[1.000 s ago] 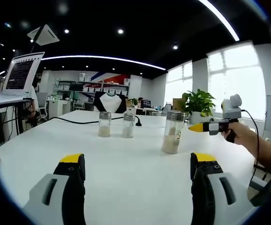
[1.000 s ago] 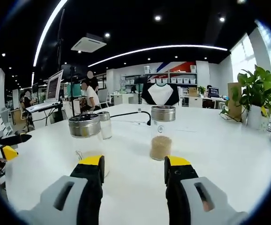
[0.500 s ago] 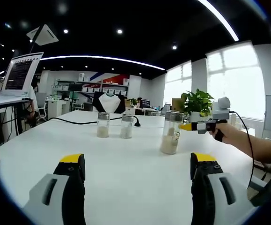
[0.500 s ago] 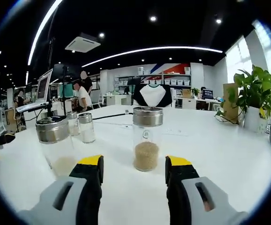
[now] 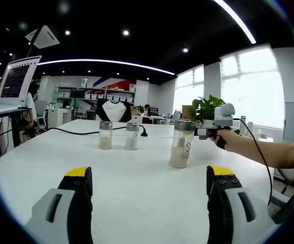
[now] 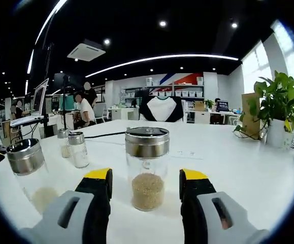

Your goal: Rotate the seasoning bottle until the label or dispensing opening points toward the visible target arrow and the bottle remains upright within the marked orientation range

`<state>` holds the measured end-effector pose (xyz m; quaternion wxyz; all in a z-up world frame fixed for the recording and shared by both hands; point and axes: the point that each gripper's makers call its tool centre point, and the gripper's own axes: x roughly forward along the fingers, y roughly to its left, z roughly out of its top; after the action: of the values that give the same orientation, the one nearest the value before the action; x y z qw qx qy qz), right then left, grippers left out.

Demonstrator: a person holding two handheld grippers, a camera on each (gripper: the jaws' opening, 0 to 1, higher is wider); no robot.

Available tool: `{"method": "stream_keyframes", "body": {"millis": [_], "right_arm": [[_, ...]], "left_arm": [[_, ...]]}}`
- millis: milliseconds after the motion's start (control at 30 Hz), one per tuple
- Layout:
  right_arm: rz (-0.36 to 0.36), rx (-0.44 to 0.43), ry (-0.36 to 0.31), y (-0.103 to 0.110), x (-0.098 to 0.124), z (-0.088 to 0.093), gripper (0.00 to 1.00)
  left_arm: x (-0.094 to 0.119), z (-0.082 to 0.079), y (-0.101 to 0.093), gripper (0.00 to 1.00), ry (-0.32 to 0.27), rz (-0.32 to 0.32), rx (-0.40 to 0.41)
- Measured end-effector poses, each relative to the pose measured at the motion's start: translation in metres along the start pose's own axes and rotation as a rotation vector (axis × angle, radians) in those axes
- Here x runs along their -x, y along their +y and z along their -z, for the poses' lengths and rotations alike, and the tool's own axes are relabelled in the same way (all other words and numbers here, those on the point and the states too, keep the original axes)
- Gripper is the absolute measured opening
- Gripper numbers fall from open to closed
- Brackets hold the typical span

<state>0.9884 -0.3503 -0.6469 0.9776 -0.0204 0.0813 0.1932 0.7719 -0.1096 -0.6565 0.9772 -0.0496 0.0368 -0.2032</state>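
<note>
- Since a second ago, our right gripper (image 6: 145,183) has closed in on the seasoning bottle (image 6: 147,168) — it now stands larger between the spread jaws, not yet touched.
- We see the bottle upright on the white table (image 6: 228,168), grain filling its lower part, steel cap on.
- Left gripper (image 5: 149,183) hangs back with jaws apart, holding nothing; another lidded jar (image 5: 181,143) stands ahead of it.
- Progress: approach only — we judge grasp and rotation both outstanding. No target arrow discernible to us.
</note>
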Motion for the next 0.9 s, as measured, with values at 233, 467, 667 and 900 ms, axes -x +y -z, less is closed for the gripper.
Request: {"method": "stream_keyframes", "body": {"millis": [233,467,667,900], "right_arm": [[-0.003,-0.007,-0.007,-0.004,-0.018,-0.003,0.52],[-0.005,0.001,-0.012,-0.006,-0.027,-0.003,0.47],[-0.014,-0.006,0.000,-0.004,-0.031,-0.002,0.39],[0.015,-0.011,0.014,-0.006,-0.029,-0.002,0.39]], "left_arm": [[-0.002,0.001,-0.004,0.98,0.004,0.015,-0.006],[-0.001,0.001,-0.005,0.98,0.003,0.012,-0.007],[0.000,0.000,-0.003,0.98,0.000,0.006,-0.005],[-0.001,0.000,-0.003,0.98,0.001,0.005,-0.003]]}}
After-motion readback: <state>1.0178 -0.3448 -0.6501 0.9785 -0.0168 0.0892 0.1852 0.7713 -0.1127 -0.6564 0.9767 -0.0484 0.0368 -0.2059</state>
